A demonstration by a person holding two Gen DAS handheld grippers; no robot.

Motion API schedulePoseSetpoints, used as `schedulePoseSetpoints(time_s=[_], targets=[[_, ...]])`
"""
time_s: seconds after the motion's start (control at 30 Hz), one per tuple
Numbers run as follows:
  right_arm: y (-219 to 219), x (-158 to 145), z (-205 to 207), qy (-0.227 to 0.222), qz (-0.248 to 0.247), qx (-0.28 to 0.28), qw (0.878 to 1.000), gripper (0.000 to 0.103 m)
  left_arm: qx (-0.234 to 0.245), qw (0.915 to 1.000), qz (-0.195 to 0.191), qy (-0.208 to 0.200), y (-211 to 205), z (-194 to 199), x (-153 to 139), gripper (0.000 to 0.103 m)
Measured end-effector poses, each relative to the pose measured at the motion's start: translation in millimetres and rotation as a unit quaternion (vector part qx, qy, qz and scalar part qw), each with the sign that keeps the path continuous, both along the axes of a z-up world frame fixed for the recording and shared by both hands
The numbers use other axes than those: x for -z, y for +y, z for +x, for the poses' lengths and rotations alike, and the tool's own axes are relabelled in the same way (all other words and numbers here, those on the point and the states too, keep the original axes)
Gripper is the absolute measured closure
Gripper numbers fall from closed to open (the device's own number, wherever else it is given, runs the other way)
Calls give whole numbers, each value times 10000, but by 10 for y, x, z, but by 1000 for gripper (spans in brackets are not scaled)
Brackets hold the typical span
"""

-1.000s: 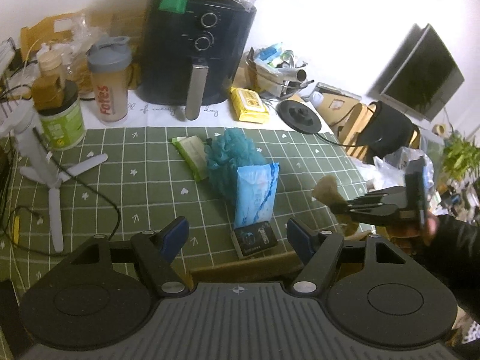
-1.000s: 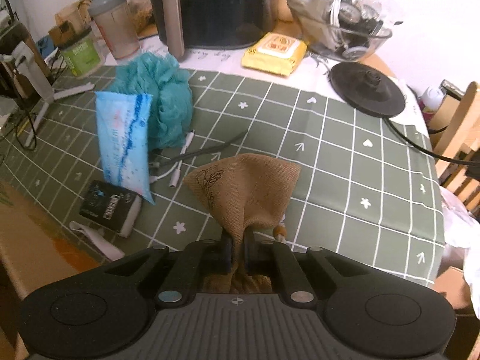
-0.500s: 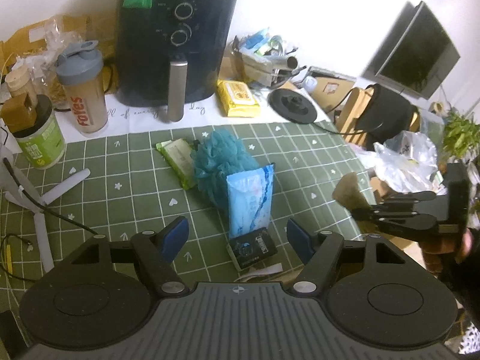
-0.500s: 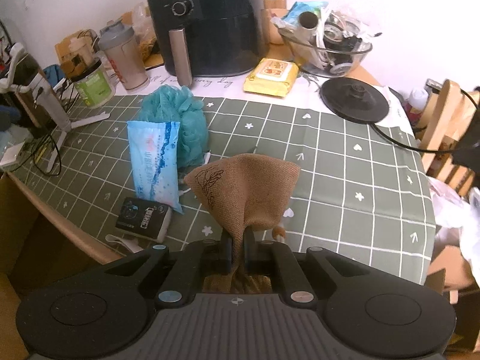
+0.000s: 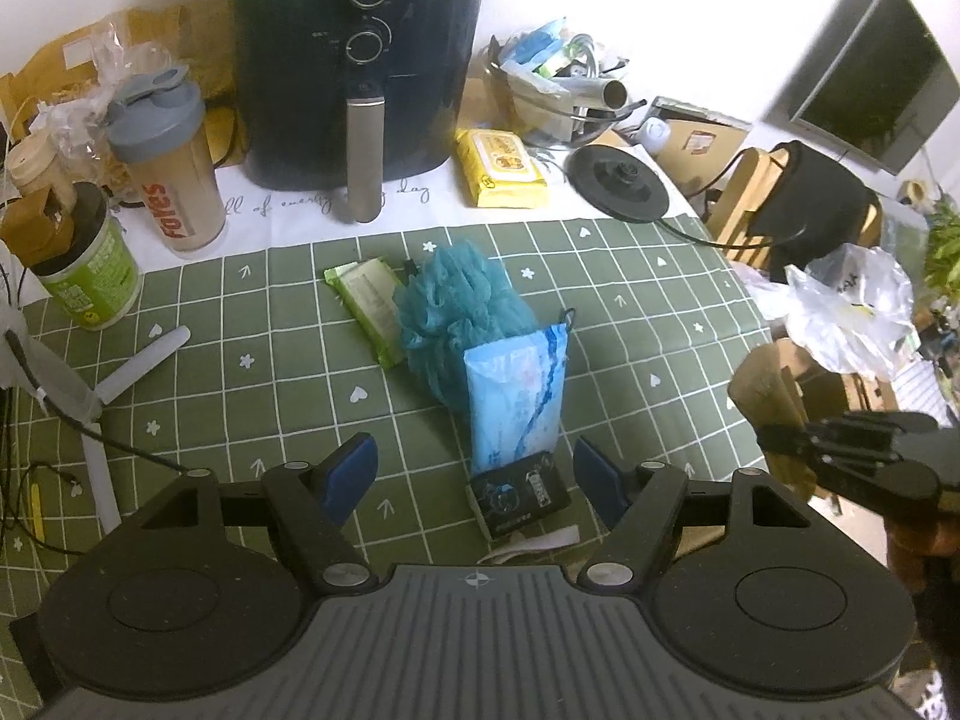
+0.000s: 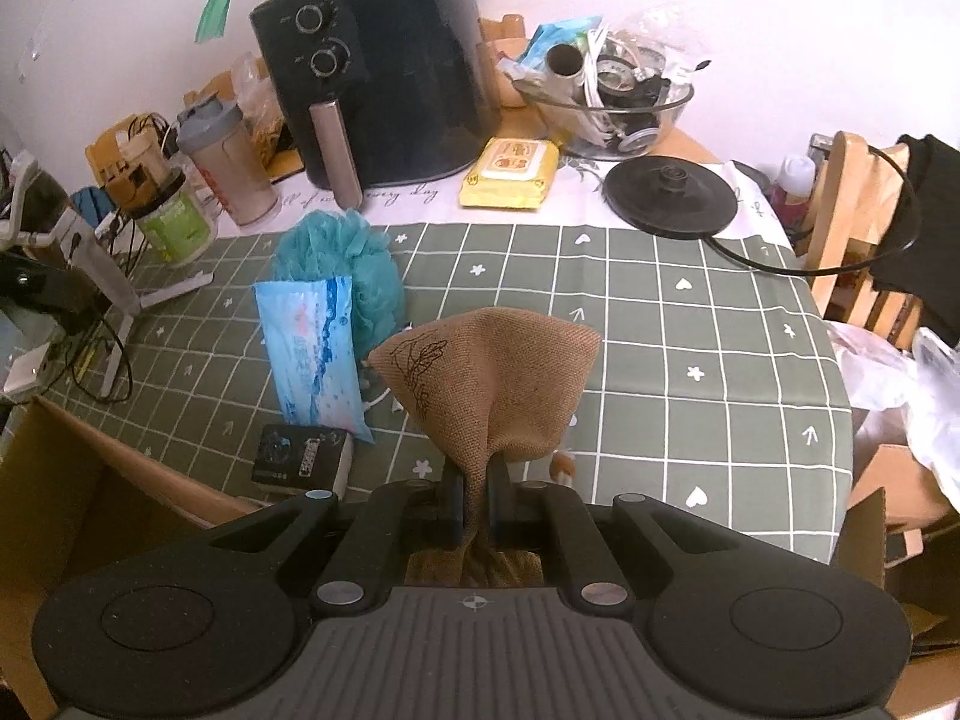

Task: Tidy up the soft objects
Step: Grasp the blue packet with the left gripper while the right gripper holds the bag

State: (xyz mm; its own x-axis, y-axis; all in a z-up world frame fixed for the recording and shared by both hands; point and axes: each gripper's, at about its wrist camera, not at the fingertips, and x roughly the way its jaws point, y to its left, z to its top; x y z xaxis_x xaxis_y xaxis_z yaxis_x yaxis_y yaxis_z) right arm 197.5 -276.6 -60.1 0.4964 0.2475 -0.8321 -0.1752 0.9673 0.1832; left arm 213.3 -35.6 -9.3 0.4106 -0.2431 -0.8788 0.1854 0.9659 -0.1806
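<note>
Right gripper (image 6: 474, 504), jaws clamped on a burlap pouch (image 6: 489, 384) at frame centre; left gripper (image 5: 474, 474), jaws apart, apparently above the blue tissue pack (image 5: 516, 396).

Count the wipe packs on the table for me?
3: blue pack leaning on the teal pouf, green pack beside it, yellow pack by the air fryer. Clutter may hide more.

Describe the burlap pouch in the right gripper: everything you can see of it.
The burlap pouch is a small brown sack of coarse woven cloth with a dark line drawing printed near one corner. The right gripper is shut on its gathered neck, so the body fans out wide beyond the fingertips while the bunched end sits back between the fingers. A small bead hangs beside the neck. It is held off the table, touching nothing else. In the left wrist view it shows at the right edge, past the table's corner.
</note>
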Motion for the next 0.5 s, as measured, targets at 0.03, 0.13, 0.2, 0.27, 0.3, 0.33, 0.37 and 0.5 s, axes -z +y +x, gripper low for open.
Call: schedulePoseSetpoints(time_s=[0.03, 0.13, 0.2, 0.27, 0.3, 0.33, 0.37, 0.5], targets=[[-8, -13, -8, -16, 19, 24, 10000, 94, -21, 10000, 25, 49, -29, 43, 1, 31], [-36, -46, -26, -50, 83, 81, 9999, 94, -114, 9997, 96, 212, -120, 164, 34, 31], [-59, -54, -39, -73, 110, 122, 9998, 94, -183, 9992, 143, 328, -189, 238, 80, 26], [-80, -62, -54, -84, 136, 157, 9997, 94, -229, 9988, 178, 393, -266, 303, 138, 19], [-90, -68, -66, -94, 144, 174, 9997, 94, -255, 9986, 176, 429, -302, 338, 170, 17], [-99, -75, -80, -106, 154, 191, 9996, 94, -288, 9982, 185, 486, -342, 372, 208, 16], [-113, -84, -96, -118, 169, 214, 9996, 94, -325, 9978, 198, 546, -383, 405, 244, 15], [-177, -115, -170, -153, 222, 326, 9991, 94, -471, 9956, 327, 737, -528, 528, 416, 14]])
